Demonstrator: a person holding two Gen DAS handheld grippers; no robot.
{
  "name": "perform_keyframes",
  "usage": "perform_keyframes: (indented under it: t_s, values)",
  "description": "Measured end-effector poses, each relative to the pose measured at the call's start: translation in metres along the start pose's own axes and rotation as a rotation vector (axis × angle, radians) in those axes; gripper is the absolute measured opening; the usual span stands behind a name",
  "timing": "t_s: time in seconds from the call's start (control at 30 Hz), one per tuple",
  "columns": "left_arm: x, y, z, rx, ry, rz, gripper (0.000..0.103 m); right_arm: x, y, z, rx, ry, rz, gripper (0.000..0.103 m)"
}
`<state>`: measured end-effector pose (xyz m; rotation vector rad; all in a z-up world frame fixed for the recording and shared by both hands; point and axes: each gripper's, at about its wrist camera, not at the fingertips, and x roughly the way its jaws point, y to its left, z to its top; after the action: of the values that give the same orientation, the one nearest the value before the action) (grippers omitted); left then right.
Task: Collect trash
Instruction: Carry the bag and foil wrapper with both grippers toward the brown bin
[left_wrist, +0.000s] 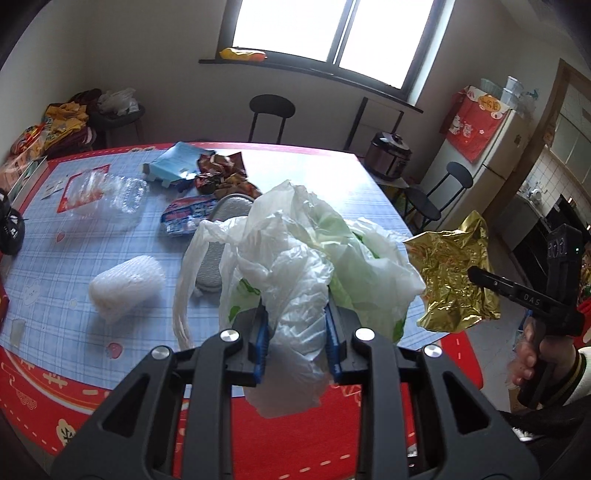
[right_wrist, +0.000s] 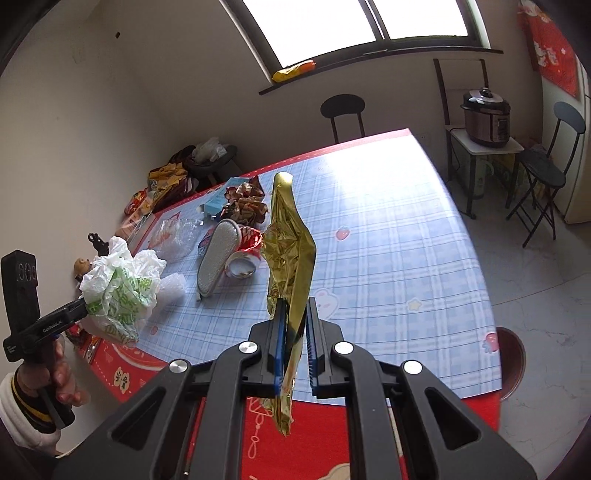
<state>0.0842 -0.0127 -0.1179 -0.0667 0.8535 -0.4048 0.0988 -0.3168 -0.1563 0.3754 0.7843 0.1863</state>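
Above the worktop (left_wrist: 110, 229), I am gripping a bag (left_wrist: 295, 258) in the left fingers (left_wrist: 258, 332) and foil (right_wrist: 291, 258) in the right; several wrappers (left_wrist: 225, 173) are remaining.

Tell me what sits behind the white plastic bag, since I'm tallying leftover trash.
In the left wrist view, a grey slipper pokes out behind the white plastic bag clamped in the left gripper; its middle and the table there are covered.

Daylight pours from the window (left_wrist: 325, 33) far beyond the claws, blown out white, and glares on the tabletop (right_wrist: 369, 206) ahead. Fisheye bending curves edges, corners vignette black; focus stays fairly sharp.
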Motion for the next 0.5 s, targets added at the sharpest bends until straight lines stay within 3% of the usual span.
perform_keyframes:
  t_s: [0.23,0.5]
  values:
    - [0.045,-0.118,0.019,0.159,0.031,-0.153,0.028,-0.077,-0.092,-0.001,0.124,-0.116,-0.162,0.011]
    - [0.104,-0.216,0.028,0.312,0.109,-0.275,0.028,-0.145,-0.166,-0.027,0.268,-0.199,-0.378,0.011]
